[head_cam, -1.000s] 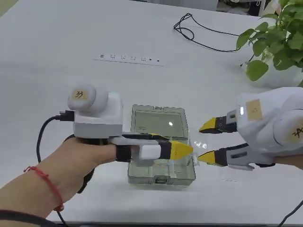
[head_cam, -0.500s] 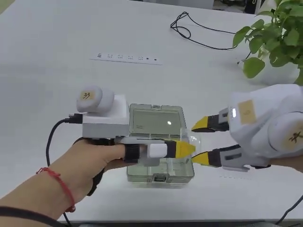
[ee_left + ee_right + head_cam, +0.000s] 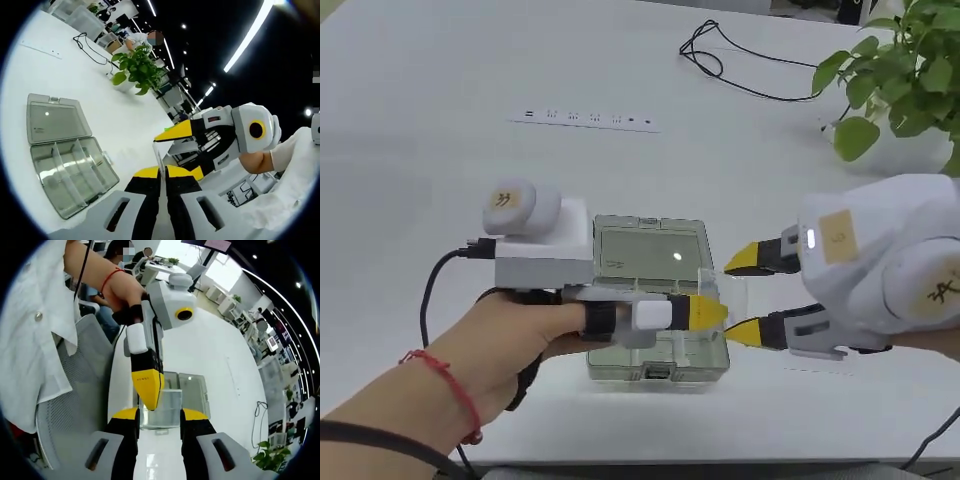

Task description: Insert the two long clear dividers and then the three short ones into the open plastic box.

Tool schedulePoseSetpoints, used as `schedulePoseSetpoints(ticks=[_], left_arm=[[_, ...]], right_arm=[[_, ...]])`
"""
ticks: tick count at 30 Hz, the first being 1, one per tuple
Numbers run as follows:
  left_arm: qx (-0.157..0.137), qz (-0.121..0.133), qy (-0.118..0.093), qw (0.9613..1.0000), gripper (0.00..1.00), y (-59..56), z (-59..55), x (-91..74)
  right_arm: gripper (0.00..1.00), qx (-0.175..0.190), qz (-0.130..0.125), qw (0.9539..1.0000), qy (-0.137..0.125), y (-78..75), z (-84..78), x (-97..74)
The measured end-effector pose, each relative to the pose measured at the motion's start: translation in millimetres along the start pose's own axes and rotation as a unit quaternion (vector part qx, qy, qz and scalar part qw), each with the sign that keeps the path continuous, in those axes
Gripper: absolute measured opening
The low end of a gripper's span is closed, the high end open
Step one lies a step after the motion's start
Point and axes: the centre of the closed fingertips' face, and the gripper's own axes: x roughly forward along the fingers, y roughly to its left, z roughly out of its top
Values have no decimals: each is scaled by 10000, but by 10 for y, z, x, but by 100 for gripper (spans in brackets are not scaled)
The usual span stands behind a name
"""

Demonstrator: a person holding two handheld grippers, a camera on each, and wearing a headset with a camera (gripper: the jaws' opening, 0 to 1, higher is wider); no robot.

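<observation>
The left hand-held gripper point(image 3: 162, 172) is seen with its jaws pressed together on a thin clear divider point(image 3: 157, 154), which is held over the right edge of the open plastic box point(image 3: 660, 375). The right hand-held gripper point(image 3: 728, 300) is held just to the right, jaws spread on either side of the divider's free end; contact cannot be told. The divider is seen edge-on in the left gripper view and broadside in the right gripper view. Two clear strips point(image 3: 64, 172) standing in the box base are shown plainly by the left gripper view, less so by the head view, where the left hand-held gripper crosses the box. The box is set on the white worktop point(image 3: 440, 150), its lid point(image 3: 650, 250) laid back on the far side. A handwritten sticker point(image 3: 505, 200) on the left device appears to read "33"; those on the right cannot be read.
</observation>
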Motion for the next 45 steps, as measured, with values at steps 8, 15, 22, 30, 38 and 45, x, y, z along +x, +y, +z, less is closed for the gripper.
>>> schedulePoseSetpoints(ticks=[8,15,22,30,38,45], left_arm=[[-130,41,-102,9999,0,17,18,-8],[495,85,-15,9987,0,-1,-6,-60],[1684,-153,272,9852,0,-67,-101,-93],[2788,-554,414,9579,0,-221,-179,-136],[3211,-691,374,9438,0,-298,-155,-165],[3374,-737,361,9378,0,-308,-167,-172]], right_arm=[[35,16,-62,10000,-9,-23,9,3],[36,355,-7,9990,-265,-129,68,-103],[27,1132,960,9857,-798,-96,165,-253],[17,1300,2121,9643,-907,84,194,-330],[11,1205,2659,9519,-929,216,270,-306],[6,1145,2812,9485,-909,263,287,-274]])
